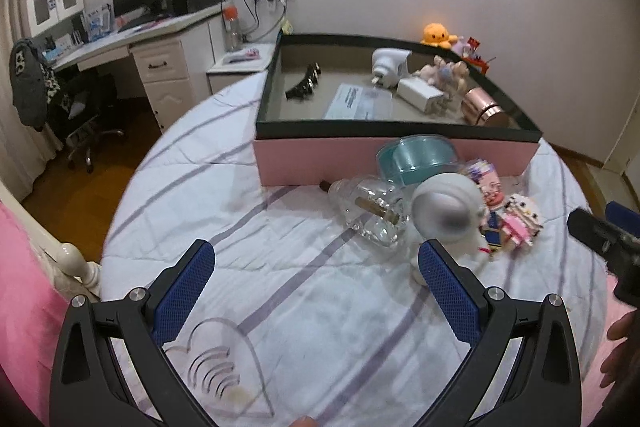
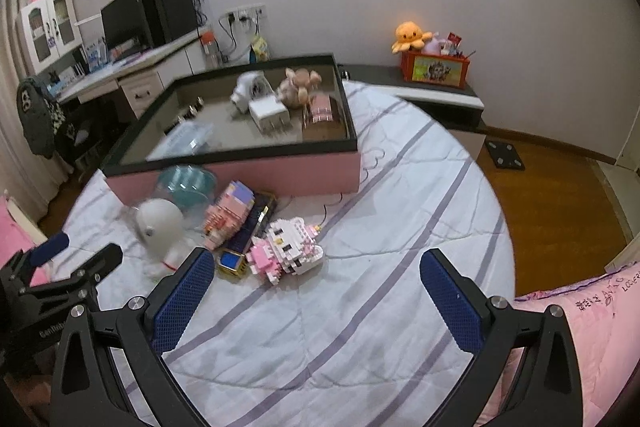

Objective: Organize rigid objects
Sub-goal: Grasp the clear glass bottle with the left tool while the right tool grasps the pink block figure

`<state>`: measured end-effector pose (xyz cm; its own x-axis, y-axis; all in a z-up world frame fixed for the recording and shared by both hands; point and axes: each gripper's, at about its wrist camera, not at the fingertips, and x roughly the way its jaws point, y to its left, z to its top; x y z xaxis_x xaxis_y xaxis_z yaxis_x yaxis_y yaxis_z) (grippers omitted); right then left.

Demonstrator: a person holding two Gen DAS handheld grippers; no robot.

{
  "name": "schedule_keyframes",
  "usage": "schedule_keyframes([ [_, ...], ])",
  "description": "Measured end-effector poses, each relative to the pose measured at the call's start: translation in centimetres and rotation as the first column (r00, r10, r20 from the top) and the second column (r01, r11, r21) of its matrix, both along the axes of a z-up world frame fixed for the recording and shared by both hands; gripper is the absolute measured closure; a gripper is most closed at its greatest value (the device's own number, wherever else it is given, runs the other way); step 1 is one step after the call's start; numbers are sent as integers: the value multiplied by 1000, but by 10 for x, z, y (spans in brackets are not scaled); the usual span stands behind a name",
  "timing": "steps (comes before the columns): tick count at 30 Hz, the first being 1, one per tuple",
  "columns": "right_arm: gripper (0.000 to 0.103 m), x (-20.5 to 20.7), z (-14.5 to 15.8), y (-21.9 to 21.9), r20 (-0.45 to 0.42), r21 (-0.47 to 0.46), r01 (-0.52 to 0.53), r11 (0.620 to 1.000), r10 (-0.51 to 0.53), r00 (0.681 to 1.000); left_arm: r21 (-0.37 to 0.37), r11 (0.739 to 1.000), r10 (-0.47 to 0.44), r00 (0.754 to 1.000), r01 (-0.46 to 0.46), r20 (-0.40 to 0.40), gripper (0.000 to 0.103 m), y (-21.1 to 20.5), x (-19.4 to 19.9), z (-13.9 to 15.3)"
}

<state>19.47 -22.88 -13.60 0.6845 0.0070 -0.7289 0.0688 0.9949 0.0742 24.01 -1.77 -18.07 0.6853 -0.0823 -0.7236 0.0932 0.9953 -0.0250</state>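
While jaws gape | pink block cat (image 2: 286, 251) just beyond right gripper (image 2: 316, 277)

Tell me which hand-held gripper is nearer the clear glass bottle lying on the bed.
Left. The left hand-held gripper is open just short of the clear glass bottle. The right hand-held gripper, also open, sits further off, beyond the white dome-shaped gadget.

Both views were dim and faintly purple-tinted under soft indoor light, with only weak shadows on the striped bedsheet (image 1: 280, 267). Fisheye distortion bent the pink box (image 2: 240, 175) and the walls, and black vignetting filled the corners. The white round device (image 1: 444, 215) looked smeared and out of focus, while glare showed on the clear glass bottle (image 1: 372, 211).
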Motion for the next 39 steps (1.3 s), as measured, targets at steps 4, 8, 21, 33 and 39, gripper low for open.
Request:
schedule_keyframes([
  [4,0,14,-17,0,-49,-22,2,1000,-3,999,-20,1000,-5,999,5,-32,0,-2,18,-11],
  [8,0,26,-31,-2,-79,-22,-3,1000,1,997,-34,999,-15,999,13,-46,0,-5,29,-16],
  [21,0,42,-41,1,-103,-35,-40,999,36,994,-111,993,-59,994,48,-94,25,-1,47,-25],
  [33,22,49,-43,6,-90,-1,-115,993,114,989,-138,989,-71,993,58,-95,27,3,52,-27],
  [39,46,47,-47,10,-116,-20,-142,990,139,984,-153,987,-71,993,56,-95,27,6,49,-26],
])
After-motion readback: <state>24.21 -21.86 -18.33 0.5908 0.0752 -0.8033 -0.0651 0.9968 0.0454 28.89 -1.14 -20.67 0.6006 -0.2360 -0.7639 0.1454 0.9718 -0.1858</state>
